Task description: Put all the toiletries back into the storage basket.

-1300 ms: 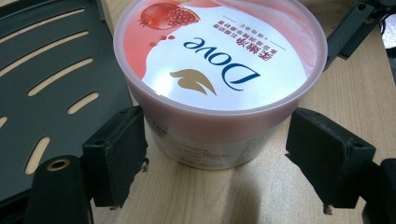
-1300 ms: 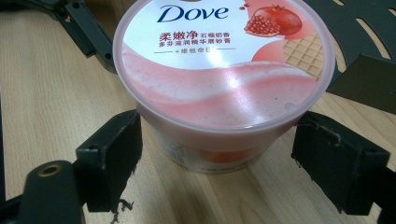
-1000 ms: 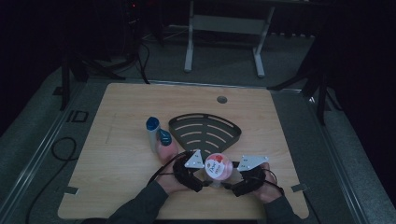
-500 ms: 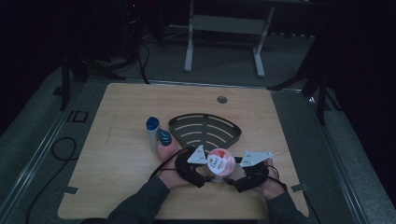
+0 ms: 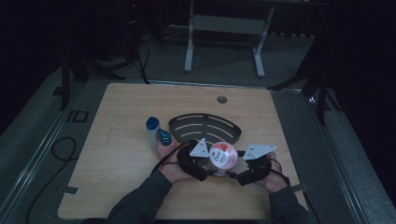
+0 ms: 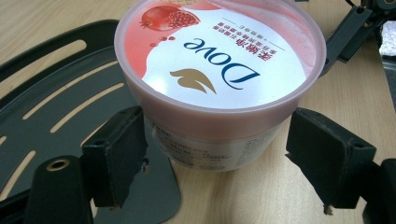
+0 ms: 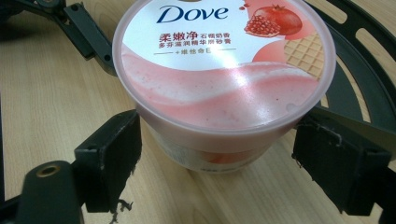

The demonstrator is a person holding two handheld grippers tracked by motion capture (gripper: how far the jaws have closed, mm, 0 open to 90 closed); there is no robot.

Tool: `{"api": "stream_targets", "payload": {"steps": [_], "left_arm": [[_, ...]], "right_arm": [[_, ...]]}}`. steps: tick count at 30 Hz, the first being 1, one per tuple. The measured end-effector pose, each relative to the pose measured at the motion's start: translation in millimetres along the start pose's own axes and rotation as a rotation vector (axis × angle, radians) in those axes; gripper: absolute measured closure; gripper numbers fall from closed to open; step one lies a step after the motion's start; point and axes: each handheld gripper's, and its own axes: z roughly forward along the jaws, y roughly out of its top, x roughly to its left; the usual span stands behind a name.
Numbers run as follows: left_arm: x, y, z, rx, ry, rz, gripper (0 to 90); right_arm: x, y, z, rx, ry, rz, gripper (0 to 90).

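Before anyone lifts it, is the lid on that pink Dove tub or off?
On. The lid sits flat over the tub, label up, rim all around.

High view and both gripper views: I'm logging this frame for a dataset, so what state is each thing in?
Pink round plastic Dove tub: upright, lid on, between both claws.
Black slotted fan-shaped tray: flat on the table, nothing loaded in its slots.
Blue-capped pale bottle: lying on the table, cap on.
Left claw: open, jaws either side of the tub.
Right claw: open, jaws flanking the tub.
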Motion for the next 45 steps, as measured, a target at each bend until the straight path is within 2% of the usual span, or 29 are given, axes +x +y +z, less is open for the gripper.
{"api": "stream_targets", "payload": {"steps": [8, 14, 30, 45], "left_arm": [[5.3, 6.0, 1.3, -0.007, 0.002, -0.009, 20.0], [8.2, 11.5, 0.9, 0.008, 0.015, 0.005, 20.0], [21.5, 18.6, 1.9, 0.002, 0.027, -0.021, 20.0], [30.6, 25.2, 6.4, 0.013, 0.034, -0.023, 20.0]], "right_arm": [[-7.3, 4.1, -2.6, -0.001, -0.003, -0.004, 15.0], [-12.1, 7.0, -3.1, 0.004, -0.006, -0.005, 14.9], [-26.3, 17.8, -2.7, 0.007, -0.013, -0.014, 14.9], [-38.2, 22.9, -2.1, 0.023, -0.015, -0.018, 14.6]]}}
